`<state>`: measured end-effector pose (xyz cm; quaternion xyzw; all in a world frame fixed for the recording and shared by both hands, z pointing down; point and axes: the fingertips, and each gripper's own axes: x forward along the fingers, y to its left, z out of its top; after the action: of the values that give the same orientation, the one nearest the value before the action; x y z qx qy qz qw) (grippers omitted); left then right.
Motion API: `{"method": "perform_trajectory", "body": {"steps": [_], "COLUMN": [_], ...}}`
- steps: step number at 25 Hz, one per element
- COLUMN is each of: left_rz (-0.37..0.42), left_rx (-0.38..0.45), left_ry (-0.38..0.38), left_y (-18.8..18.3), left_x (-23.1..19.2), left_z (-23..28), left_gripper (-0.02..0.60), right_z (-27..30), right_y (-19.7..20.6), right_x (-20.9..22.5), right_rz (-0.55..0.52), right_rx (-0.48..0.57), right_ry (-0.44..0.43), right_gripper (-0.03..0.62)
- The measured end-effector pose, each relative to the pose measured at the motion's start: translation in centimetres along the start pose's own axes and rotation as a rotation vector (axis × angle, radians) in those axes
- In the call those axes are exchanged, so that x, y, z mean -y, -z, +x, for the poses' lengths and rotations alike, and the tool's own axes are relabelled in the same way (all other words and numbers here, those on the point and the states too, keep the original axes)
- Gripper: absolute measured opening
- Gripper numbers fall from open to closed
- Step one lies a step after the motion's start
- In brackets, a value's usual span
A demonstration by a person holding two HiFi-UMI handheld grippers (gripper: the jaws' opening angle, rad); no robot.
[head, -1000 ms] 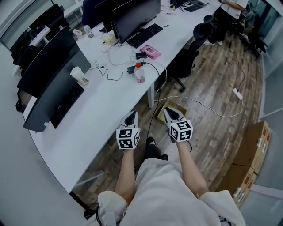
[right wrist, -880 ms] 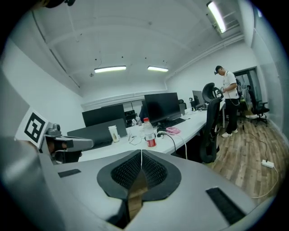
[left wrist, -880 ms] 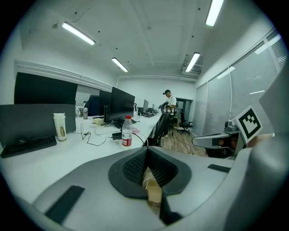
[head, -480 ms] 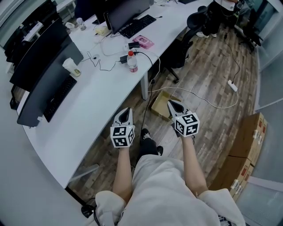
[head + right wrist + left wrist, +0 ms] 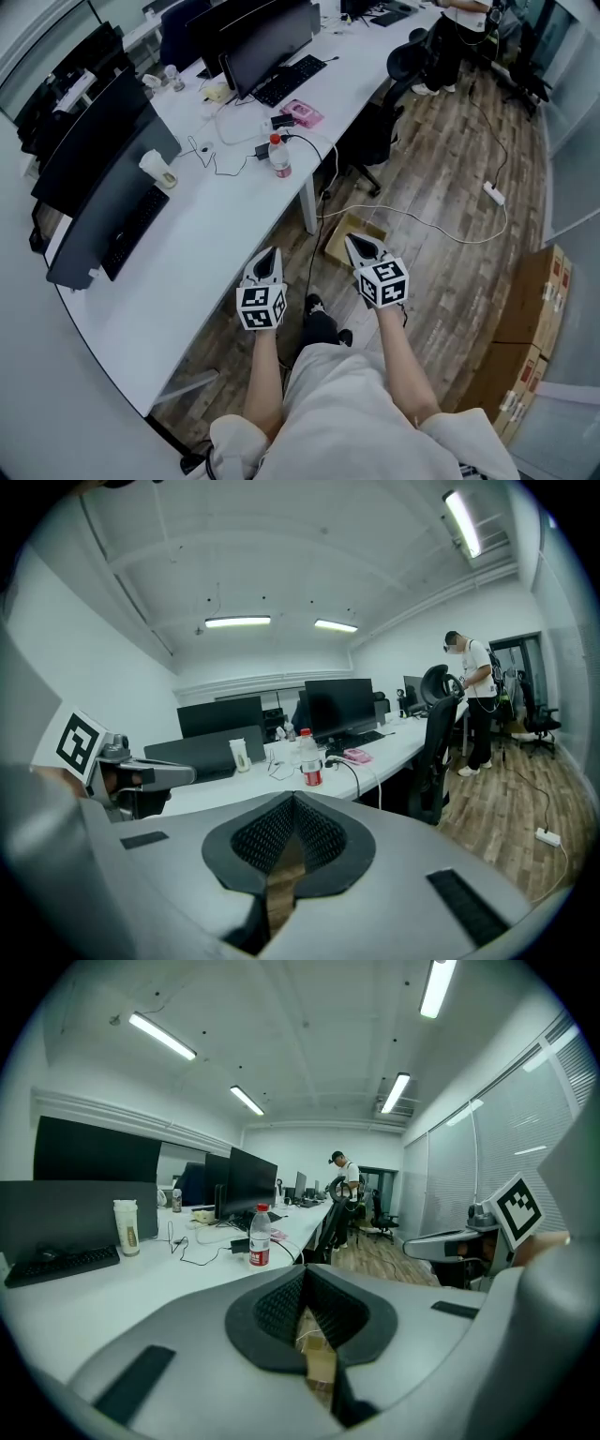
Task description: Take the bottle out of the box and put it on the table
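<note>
Left gripper (image 5: pixel 268 257): pressed together, empty, held out by the near edge of the bench (image 5: pixel 211 234).
Right gripper (image 5: pixel 356 244): pressed together on nothing, its tip above the open box (image 5: pixel 341 228) on the floor.
Bottle (image 5: pixel 278 157): upright on the bench, far left of the box, beside the cables (image 5: pixel 246 150).
Why: we judge both grippers idle, since the bottle already stands where it belongs.
Change: bottle and box lie as a second ago; our grippers stay side by side, barely shifted.
</note>
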<state>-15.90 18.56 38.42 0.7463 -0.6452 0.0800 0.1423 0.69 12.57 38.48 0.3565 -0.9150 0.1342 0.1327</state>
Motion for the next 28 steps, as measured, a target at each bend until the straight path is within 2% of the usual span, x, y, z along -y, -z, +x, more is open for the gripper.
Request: {"method": "perform_trajectory", "body": {"steps": [5, 10, 14, 28], "left_rz": [0.0, -0.007, 0.003, -0.001], "left_rx": [-0.012, 0.026, -0.003, -0.007], "left_ry": [0.005, 0.017, 0.008, 0.002], "left_y": [-0.2, -1.1, -0.9, -1.2], "left_x": [-0.2, 0.0, -0.5, 0.0], "left_z": [0.5, 0.5, 0.6, 1.1], "left_gripper": [0.014, 0.015, 0.014, 0.015], "right_z": [0.6, 1.1, 1.1, 1.4], "right_y": [-0.3, -0.3, -1.0, -0.6], "right_x": [0.0, -0.2, -0.1, -0.2], "right_rz": [0.005, 0.005, 0.003, 0.004], "right_rx": [0.002, -0.004, 0.006, -0.012], "right_ry": [-0.002, -0.008, -0.002, -0.03], "right_gripper": [0.038, 0.039, 0.04, 0.038]}}
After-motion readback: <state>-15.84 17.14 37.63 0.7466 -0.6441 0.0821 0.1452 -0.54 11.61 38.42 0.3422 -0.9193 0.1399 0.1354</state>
